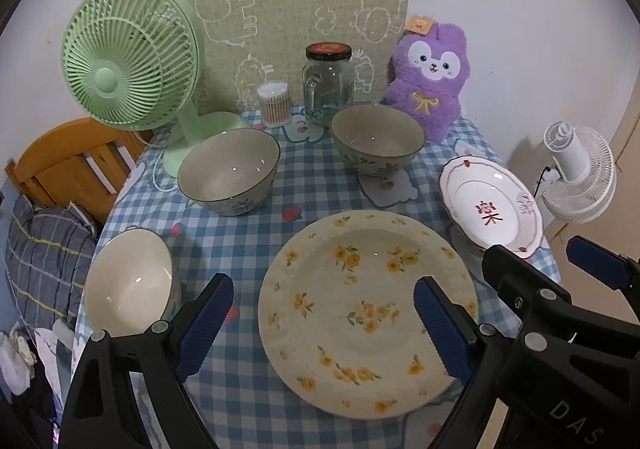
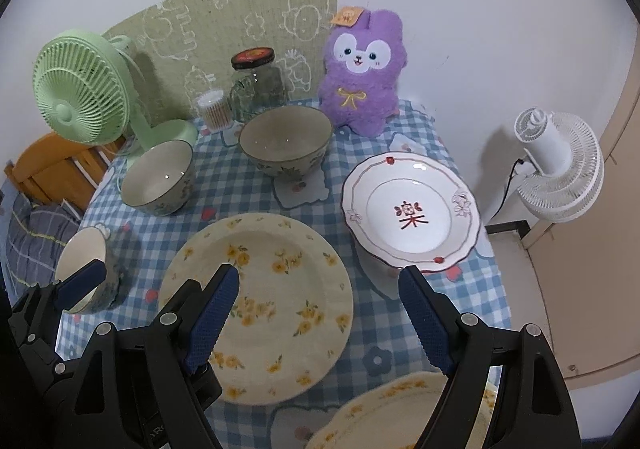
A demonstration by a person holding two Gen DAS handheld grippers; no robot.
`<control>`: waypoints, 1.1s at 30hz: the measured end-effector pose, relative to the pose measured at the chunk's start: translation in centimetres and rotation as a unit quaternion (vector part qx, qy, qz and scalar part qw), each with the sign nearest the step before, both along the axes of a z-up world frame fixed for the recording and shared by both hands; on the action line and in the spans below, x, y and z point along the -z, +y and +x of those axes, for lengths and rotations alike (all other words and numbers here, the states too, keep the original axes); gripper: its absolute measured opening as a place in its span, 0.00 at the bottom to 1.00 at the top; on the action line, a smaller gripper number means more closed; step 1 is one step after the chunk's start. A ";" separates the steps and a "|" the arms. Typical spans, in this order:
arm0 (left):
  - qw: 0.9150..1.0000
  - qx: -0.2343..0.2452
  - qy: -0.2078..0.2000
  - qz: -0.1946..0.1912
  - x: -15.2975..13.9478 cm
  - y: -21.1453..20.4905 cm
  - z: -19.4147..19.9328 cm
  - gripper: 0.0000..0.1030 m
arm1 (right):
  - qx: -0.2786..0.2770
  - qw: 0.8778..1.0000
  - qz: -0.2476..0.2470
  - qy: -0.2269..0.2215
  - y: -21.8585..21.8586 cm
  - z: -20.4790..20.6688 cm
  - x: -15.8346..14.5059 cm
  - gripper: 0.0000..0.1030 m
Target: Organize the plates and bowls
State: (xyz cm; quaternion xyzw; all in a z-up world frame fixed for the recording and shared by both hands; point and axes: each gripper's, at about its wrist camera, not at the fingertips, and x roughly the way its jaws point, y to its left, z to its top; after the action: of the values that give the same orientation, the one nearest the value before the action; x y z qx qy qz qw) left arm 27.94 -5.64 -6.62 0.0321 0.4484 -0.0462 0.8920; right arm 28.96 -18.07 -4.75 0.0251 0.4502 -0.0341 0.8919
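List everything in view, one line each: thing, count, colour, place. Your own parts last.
Yellow-flowered cream plates: two, one at table centre, one at the near edge.
White scalloped plate with red character: one, right side.
Grey-green ceramic bowls: two, behind the plates, second nearer the toy.
White-lined patterned bowl: one, left edge.
Lidded glass jar: one, clear, at the back.
Cotton swab tub: one, beside the jar.
Green desk fan: one, back left.
Purple plush toy: one, back right.
White fan: one, off the table, right.
Blue checked tablecloth: one, covering the table.
Left claw: black, blue pads, open.
Right claw: same, open.
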 end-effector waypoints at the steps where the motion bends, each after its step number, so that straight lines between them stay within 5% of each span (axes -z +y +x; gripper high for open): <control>1: 1.000 -0.001 0.002 0.001 0.4 0.1 0.3 0.90 | 0.000 1.000 0.001 0.003 0.0 0.4 0.5 0.82; 20: 0.998 -0.026 0.060 0.011 7.6 1.1 4.3 0.88 | 0.025 0.998 0.006 0.053 -0.5 4.6 7.6 0.82; 33: 0.994 -0.042 0.098 0.008 10.6 1.5 5.0 0.75 | 0.024 0.996 0.010 0.086 -0.5 5.8 10.6 0.72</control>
State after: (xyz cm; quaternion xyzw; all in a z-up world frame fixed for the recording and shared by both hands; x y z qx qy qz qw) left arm 32.98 -4.14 -17.26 0.0161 0.5351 -0.0081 0.8446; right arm 34.72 -18.55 -15.38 0.0418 0.5249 -0.0527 0.8485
